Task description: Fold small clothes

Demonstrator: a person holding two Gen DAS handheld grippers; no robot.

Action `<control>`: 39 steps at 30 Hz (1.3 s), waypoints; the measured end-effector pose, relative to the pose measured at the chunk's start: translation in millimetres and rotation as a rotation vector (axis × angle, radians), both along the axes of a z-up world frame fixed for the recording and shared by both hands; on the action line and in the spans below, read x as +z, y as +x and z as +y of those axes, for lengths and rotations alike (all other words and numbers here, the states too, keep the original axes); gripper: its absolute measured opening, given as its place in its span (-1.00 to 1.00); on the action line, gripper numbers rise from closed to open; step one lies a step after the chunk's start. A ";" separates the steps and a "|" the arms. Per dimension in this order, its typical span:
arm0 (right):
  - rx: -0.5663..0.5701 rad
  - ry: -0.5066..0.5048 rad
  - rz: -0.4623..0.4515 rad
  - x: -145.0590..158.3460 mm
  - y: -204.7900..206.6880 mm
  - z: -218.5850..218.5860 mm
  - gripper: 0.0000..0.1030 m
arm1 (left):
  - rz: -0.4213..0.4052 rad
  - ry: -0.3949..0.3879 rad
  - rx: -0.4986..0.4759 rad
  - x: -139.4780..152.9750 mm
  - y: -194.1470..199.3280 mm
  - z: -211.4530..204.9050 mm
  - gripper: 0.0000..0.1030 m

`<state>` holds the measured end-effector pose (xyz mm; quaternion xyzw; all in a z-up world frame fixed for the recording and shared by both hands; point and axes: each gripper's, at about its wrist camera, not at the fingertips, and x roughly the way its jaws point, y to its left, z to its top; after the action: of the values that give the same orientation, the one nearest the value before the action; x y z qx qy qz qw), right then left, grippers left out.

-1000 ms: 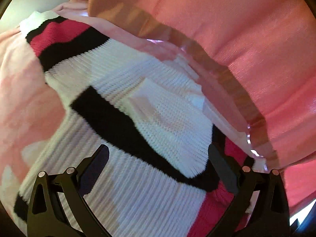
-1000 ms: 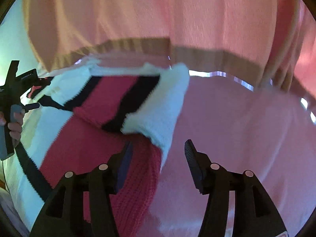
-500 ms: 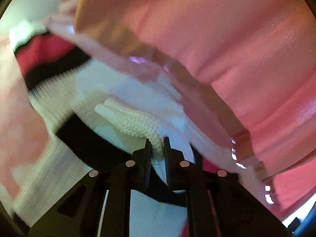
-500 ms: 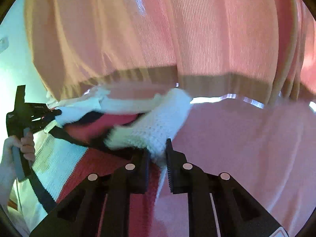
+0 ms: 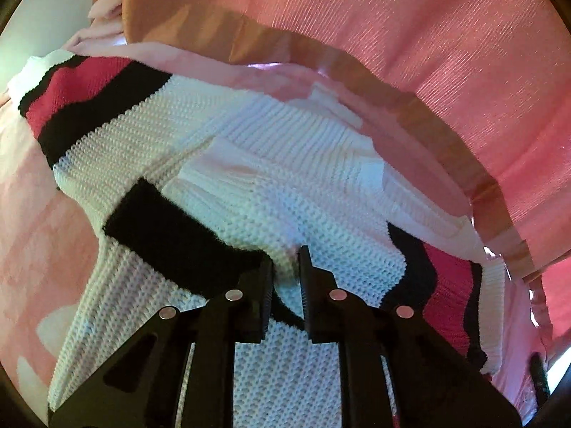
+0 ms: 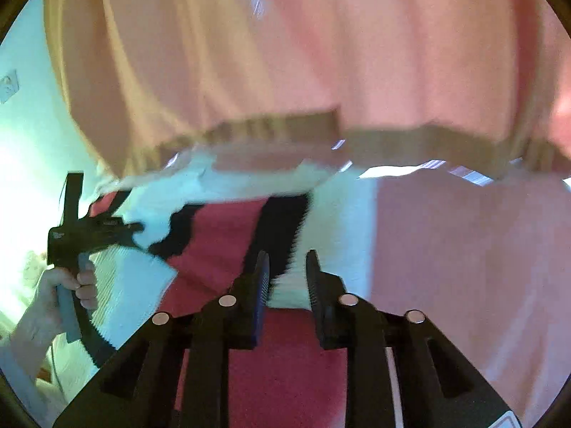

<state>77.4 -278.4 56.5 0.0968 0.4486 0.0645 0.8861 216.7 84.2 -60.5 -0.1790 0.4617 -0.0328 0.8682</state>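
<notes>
A knitted sweater in white, black and red lies on a pink bed sheet. My left gripper is shut on a white fold of the sweater near its black stripe. My right gripper is shut on the white edge of the sweater beside a black and red band. The left gripper also shows in the right wrist view, held by a hand at the far left, pinching the sweater. The right wrist view is blurred.
A pink curtain with a brown hem hangs close behind the bed, just over the sweater's far edge; it also shows in the right wrist view. A pale wall stands at the left.
Both grippers went from open to shut on the sweater one second ago. Since then they have carried the pinched folds, and the sweater lies flatter and more spread in the left wrist view.
</notes>
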 end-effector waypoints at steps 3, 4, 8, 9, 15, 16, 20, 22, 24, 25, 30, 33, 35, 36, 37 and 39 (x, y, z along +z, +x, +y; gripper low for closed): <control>-0.047 -0.077 0.156 -58.6 15.3 -11.0 -0.96 | 0.010 0.013 -0.003 -1.1 1.8 -2.6 -0.69; -0.068 -0.011 0.147 -66.8 13.6 -23.3 -1.00 | 0.011 0.011 -0.003 -2.4 2.7 -3.5 -0.69; -0.064 -0.040 0.045 -37.8 13.7 -16.0 -0.94 | 0.011 0.004 -0.004 -0.5 1.9 -1.1 -0.65; -0.046 -0.093 0.046 -42.0 16.3 -9.1 -0.94 | 0.009 0.001 0.001 1.7 0.1 0.4 -0.63; -0.053 -0.146 0.074 -45.7 18.6 6.9 -0.88 | -0.139 -0.043 0.165 47.4 -22.6 53.7 -0.10; -0.035 -0.158 0.026 -33.9 13.2 14.7 -0.81 | -0.163 -0.052 0.210 53.5 -26.5 68.6 0.23; 0.035 -0.200 -0.069 -15.6 -6.9 40.2 -0.43 | -0.153 -0.074 0.426 54.3 -23.2 154.9 0.38; 0.075 -0.207 -0.066 -17.9 -7.3 54.8 -0.43 | -0.119 -0.098 0.511 43.3 -13.4 194.9 0.38; 0.110 -0.203 -0.068 -16.5 -16.2 61.7 -0.43 | -0.063 -0.126 0.593 26.1 2.8 235.7 0.36; 0.123 -0.204 -0.071 -16.1 -17.4 64.0 -0.42 | -0.044 -0.130 0.611 21.8 7.9 247.2 0.35; 0.158 -0.207 -0.065 -23.5 -25.3 79.0 -0.28 | -0.021 -0.120 0.677 1.3 44.9 295.3 0.25; 0.161 -0.211 -0.037 -32.5 -27.6 79.5 -0.28 | -0.028 -0.128 0.703 -6.9 57.2 307.4 -0.05; 0.157 -0.205 -0.015 -38.6 -24.9 77.4 -0.27 | -0.024 -0.107 0.677 -7.8 65.5 309.1 -0.67; 0.152 -0.199 -0.010 -40.5 -24.4 75.9 -0.27 | -0.023 -0.113 0.667 -7.5 67.3 309.9 -0.85; 0.149 -0.191 -0.006 -41.5 -23.7 74.6 -0.27 | -0.043 -0.113 0.674 -3.8 65.9 309.4 -0.87; 0.142 -0.184 -0.003 -41.8 -22.8 72.7 -0.27 | -0.096 -0.074 0.671 13.2 62.5 300.3 -0.88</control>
<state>54.6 -205.7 14.6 -0.0169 0.4572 0.0860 0.8850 279.2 384.4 -47.2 -0.3505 0.3342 0.2299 0.8442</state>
